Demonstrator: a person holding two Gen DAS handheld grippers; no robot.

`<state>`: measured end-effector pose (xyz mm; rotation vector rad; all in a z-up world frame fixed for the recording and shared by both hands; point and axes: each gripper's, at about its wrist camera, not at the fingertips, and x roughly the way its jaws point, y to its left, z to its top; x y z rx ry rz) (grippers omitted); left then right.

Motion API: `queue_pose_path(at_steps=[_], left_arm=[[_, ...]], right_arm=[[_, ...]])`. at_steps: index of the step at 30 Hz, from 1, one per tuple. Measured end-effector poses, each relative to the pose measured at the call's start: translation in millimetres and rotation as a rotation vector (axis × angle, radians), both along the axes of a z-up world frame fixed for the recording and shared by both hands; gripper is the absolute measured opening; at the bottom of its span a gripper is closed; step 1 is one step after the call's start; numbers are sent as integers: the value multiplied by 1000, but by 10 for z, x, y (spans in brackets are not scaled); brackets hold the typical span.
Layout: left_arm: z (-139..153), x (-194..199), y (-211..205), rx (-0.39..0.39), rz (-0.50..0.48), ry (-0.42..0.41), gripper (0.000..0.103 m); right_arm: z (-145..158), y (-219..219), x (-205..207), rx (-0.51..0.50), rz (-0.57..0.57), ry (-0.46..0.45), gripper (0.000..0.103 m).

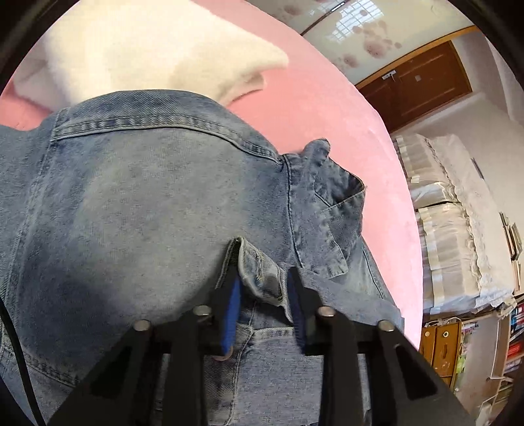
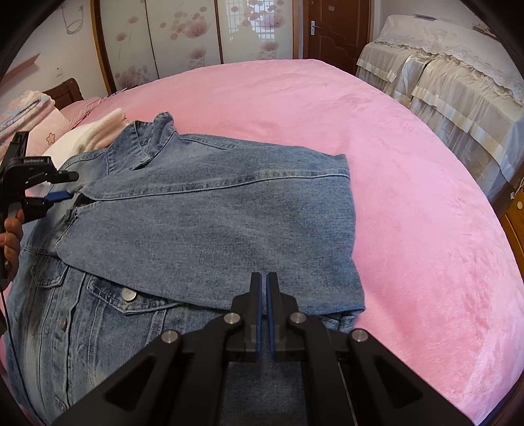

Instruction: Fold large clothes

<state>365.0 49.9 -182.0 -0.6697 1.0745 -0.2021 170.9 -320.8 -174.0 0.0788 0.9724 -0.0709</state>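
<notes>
A blue denim jacket [image 1: 131, 196] [image 2: 213, 213] lies on the pink bed [image 1: 327, 114] [image 2: 393, 164], one part folded over the buttoned front [image 2: 128, 294]. In the left wrist view my left gripper [image 1: 262, 259] is shut on a raised fold of the jacket's edge, which fills the gap between the blue pads [image 1: 231, 301]. The right wrist view shows that left gripper [image 2: 65, 186] at the jacket's left edge, held by a hand [image 2: 11, 236]. My right gripper [image 2: 263, 278] is shut over the folded panel near its front edge, with no cloth showing between its fingers.
A cream folded garment [image 1: 147, 49] [image 2: 98, 131] lies just beyond the jacket's collar [image 1: 327, 196]. Pillows [image 2: 26, 108] are stacked at the far left. Furniture under a lace cover [image 2: 442, 82] [image 1: 442, 213] stands beside the bed, and a brown door [image 2: 330, 29] is behind it.
</notes>
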Motion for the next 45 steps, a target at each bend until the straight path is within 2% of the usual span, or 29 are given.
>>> queue_pose_path(at_steps=[3, 6, 11, 16, 20, 22, 23, 24, 26, 27, 30, 32, 35, 38, 41, 43, 45], left_arm=[[-39, 9, -9, -8, 5, 7, 10], [-64, -22, -28, 43, 5, 23, 8], [-140, -229, 17, 58, 2, 30, 7], [-312, -201, 66, 53, 0, 50, 8], [-292, -167, 101, 20, -19, 71, 12], [-235, -175, 94, 28, -30, 85, 16], [-181, -196, 90, 53, -32, 91, 21], [-131, -216, 75, 84, -27, 93, 31], [14, -281, 56, 152, -13, 66, 40], [130, -329, 30, 180, -7, 22, 40], [353, -364, -125, 193, -47, -81, 41], [402, -317, -304, 193, -82, -121, 41], [268, -176, -494, 202, -97, -100, 41], [-13, -34, -635, 215, -116, -24, 37], [-118, -21, -735, 293, -160, -29, 34], [-103, -37, -761, 326, -200, -44, 33], [-98, -25, -769, 344, -233, -47, 33]], right_arm=[[-17, -2, 1, 4, -2, 6, 2], [-12, 3, 2, 1, -1, 9, 2], [6, 34, 1, -15, 7, -1, 2], [-40, 69, 39, -9, 14, 21, 2], [13, 116, 59, -14, 26, 16, 2], [64, 148, 86, -15, 38, 6, 3], [90, 168, 113, -13, 46, 1, 3], [108, 190, 141, -11, 53, -2, 3], [166, 260, 235, -2, 75, -16, 3], [187, 294, 276, 4, 85, -22, 3], [253, 459, 488, 27, 126, -49, 3], [249, 593, 701, 56, 150, -53, 3], [148, 793, 1122, 170, 193, -30, 3], [-71, 961, 1487, 205, 221, 23, 3], [-334, 954, 1666, 150, 219, 87, 0], [-355, 788, 1655, 117, 199, 74, 0], [-326, 539, 1598, 11, 133, 52, 0]])
